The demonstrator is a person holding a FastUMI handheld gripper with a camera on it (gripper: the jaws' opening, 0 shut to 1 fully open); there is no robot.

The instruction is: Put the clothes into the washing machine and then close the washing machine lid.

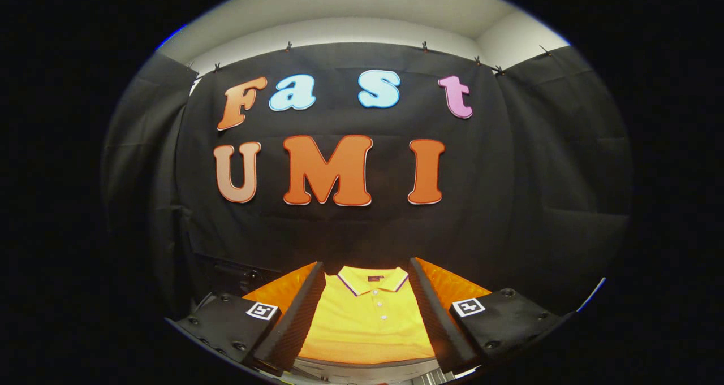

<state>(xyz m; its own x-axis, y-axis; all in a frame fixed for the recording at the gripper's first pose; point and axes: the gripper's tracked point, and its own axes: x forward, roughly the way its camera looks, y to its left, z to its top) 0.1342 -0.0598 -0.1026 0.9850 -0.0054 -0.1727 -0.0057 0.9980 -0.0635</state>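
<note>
- The gripper (366, 317) is held level, looking straight ahead at the booth wall, its jaws standing wide apart and gripping nothing.
- Each finger carries a square marker tag on its outer block, one either side of the shirt.
- The shirt (367, 323) lies flat between the two fingers, touching neither as far as can be told; it is a yellow polo, collar farthest from the gripper, with a dark-edged collar and a short row of buttons running down from it.
- Under the shirt's near hem a pale strip of tabletop (362, 368) shows.
- Left of the shirt, past the left finger, sits a dark object too dim to make out.
- Beyond the shirt hangs the black cloth wall (537, 204), clipped along its top edge, with a pale wall above it.
</note>
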